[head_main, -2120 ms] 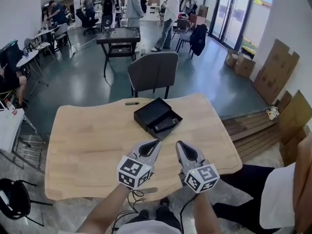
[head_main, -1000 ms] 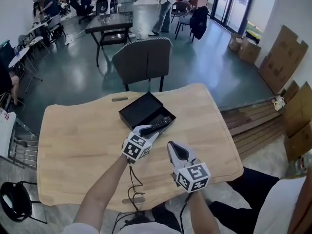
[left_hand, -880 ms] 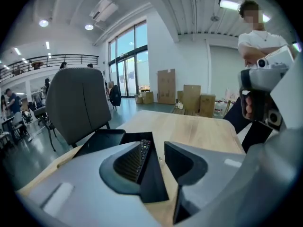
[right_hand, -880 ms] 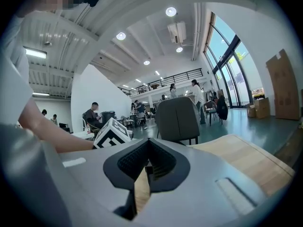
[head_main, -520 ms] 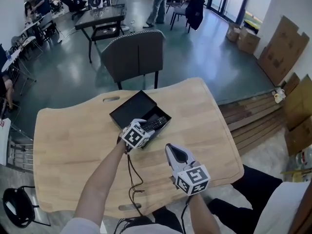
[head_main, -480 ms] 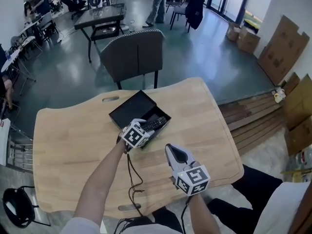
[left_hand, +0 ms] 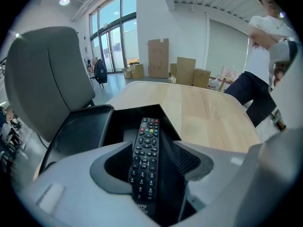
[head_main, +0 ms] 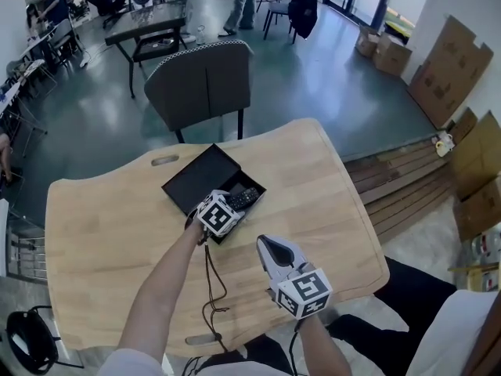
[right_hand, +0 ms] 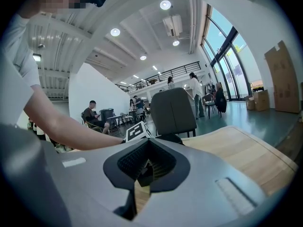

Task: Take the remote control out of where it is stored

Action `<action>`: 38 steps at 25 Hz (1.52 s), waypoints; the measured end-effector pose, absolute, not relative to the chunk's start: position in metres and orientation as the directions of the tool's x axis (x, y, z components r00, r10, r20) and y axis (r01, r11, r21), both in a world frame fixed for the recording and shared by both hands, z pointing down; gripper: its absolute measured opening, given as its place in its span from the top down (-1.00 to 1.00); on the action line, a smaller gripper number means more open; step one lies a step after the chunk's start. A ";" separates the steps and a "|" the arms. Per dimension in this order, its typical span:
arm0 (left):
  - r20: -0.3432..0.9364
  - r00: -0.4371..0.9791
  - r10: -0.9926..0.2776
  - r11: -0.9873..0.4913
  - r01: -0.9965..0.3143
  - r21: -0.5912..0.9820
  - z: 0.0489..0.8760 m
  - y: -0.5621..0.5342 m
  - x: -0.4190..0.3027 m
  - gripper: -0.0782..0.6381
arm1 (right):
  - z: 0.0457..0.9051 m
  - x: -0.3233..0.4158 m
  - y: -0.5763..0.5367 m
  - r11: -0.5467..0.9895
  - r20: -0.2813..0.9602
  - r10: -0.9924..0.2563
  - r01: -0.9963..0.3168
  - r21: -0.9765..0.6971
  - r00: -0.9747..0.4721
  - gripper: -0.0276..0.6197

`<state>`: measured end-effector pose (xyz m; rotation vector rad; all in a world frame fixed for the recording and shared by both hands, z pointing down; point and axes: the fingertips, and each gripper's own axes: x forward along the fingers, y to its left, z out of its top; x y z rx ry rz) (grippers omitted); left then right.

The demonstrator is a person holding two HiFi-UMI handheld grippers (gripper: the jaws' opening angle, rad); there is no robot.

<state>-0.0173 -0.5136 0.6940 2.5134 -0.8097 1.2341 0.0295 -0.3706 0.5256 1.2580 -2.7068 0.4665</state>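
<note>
One remote control [head_main: 244,197] is seen lying inside one open black box [head_main: 190,180], which is set on the single wooden table [head_main: 102,225]. Two grippers are held over the table. The left gripper [head_main: 230,207] is lowered into the box with its jaws spread, and the near end of the remote is framed between them without being pinched. The right gripper [head_main: 264,246] is held apart, nearer the person, its jaws pressed together on nothing. One grey chair [head_main: 203,73] is placed behind the table.
</note>
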 end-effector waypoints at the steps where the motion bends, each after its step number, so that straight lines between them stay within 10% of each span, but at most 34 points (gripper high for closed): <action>1: 0.782 0.493 -0.380 -0.822 -0.568 -0.041 0.694 -0.517 -0.015 0.05 | 0.527 0.030 -0.371 0.606 0.237 -0.725 -0.763 -0.226 -0.647 0.83; 11: 0.861 0.317 -0.398 -0.787 -0.601 -0.142 0.723 -0.534 -0.009 0.08 | 0.532 0.046 -0.376 0.589 0.237 -0.734 -0.771 -0.244 -0.636 0.83; 38: 0.824 0.376 -0.423 -0.730 -0.680 -0.065 0.724 -0.529 -0.013 0.13 | 0.537 0.062 -0.387 0.592 0.227 -0.723 -0.755 -0.281 -0.652 0.83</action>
